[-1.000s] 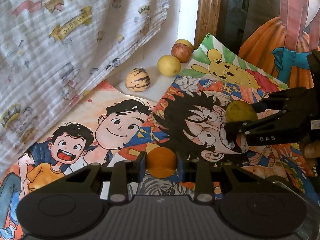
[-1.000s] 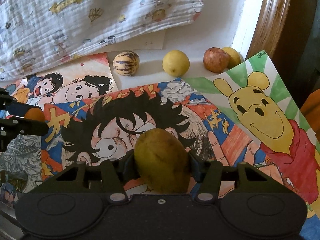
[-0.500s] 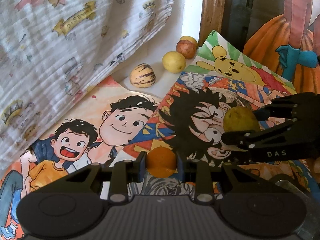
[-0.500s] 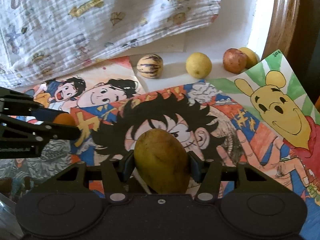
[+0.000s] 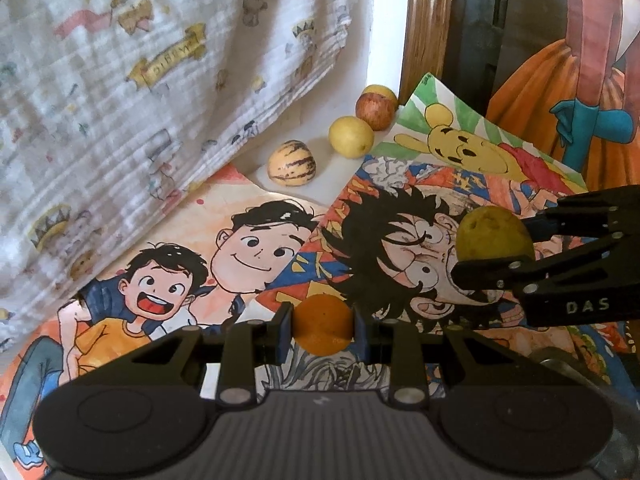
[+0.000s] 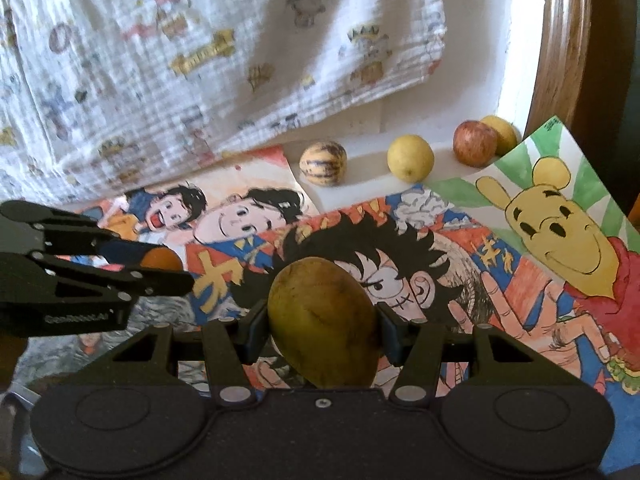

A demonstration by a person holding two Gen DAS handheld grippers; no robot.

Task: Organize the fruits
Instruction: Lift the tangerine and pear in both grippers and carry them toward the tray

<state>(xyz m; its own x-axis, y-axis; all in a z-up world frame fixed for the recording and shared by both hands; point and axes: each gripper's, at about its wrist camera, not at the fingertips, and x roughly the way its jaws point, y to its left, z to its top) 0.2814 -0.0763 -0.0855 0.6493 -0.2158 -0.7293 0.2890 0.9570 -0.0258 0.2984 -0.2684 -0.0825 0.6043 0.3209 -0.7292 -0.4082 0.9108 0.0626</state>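
Both grippers have drawn back a little from the far wall since the earlier frames, so the row of fruits at the back now looks smaller and higher in both views, and the patterned cloth fills more of the picture. The left gripper is closed on a small orange fruit, which sits between its two fingers above the cartoon drawings. The right gripper is closed on a green-yellow mango, held upright between its fingers; in the left wrist view the same mango shows at the right side, with black fingers above and below it. Each gripper hangs over the drawing of the black-haired character, the left one to the left of the right one, and they are apart from each other. On the white surface behind the drawings four fruits lie in a row: a striped melon-like fruit, a yellow lemon, a red apple and a yellow fruit touching the apple behind it. The bear drawing lies at the right, its corner raised near the apple.
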